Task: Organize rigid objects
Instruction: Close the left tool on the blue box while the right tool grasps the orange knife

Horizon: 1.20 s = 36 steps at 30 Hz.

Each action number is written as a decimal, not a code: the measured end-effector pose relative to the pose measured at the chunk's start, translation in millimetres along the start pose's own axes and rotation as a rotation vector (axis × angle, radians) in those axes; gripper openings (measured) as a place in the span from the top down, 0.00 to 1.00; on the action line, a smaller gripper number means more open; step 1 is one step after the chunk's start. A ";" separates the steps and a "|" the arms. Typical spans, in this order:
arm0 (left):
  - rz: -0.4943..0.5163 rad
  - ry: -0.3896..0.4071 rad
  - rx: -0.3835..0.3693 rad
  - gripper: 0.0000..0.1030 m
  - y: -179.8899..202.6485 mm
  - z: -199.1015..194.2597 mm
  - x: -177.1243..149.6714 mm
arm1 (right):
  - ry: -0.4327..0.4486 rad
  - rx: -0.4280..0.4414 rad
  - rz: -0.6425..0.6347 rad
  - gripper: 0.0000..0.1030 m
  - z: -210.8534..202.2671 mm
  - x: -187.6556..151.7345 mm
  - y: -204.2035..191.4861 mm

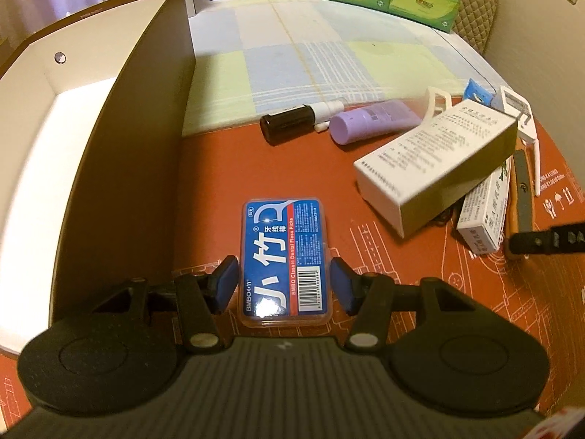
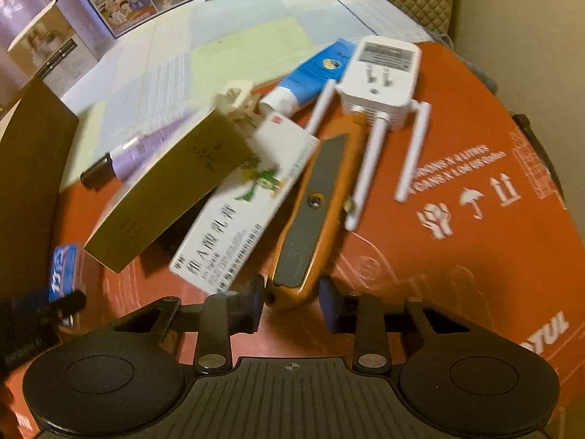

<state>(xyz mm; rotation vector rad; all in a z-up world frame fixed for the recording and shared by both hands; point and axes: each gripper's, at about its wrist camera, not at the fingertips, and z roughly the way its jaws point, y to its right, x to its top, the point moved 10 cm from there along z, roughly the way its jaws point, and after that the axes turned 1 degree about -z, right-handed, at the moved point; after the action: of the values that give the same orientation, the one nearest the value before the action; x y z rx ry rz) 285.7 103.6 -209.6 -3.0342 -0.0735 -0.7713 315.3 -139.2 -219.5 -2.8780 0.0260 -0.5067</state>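
Over the red table (image 1: 204,190), left tongs (image 1: 283,280) gape around the dental floss pick box (image 1: 285,259), pads clear of it. Right tongs (image 2: 290,298) gape at the orange utility knife (image 2: 310,216) butt, gripping nothing.

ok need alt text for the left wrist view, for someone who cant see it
The left gripper, jaws open, straddles a blue dental floss pick case lying flat on an orange surface. A tall brown box with a white interior stands at left; a white carton, purple tube and dark bottle lie beyond.
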 end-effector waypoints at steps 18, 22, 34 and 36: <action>0.000 -0.019 -0.003 0.50 5.5 -12.1 -16.7 | 0.093 0.030 -0.183 0.62 -42.3 -20.8 37.3; -0.002 -0.005 0.010 0.50 5.0 -8.6 -11.7 | 0.162 -0.006 -0.210 0.61 -38.6 -2.9 31.0; -0.008 0.003 0.030 0.46 6.8 -3.4 -7.2 | 0.206 -0.050 -0.325 0.61 -11.7 10.0 18.7; -0.006 0.004 0.031 0.44 6.9 -3.1 -5.5 | 0.197 -0.059 -0.338 0.62 -7.9 8.6 19.1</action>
<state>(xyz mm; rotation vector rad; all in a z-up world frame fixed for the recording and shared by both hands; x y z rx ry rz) 279.7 96.4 -209.5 -3.0041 -0.0946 -0.7697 321.2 -160.0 -213.5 -2.8880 -0.4264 -0.8615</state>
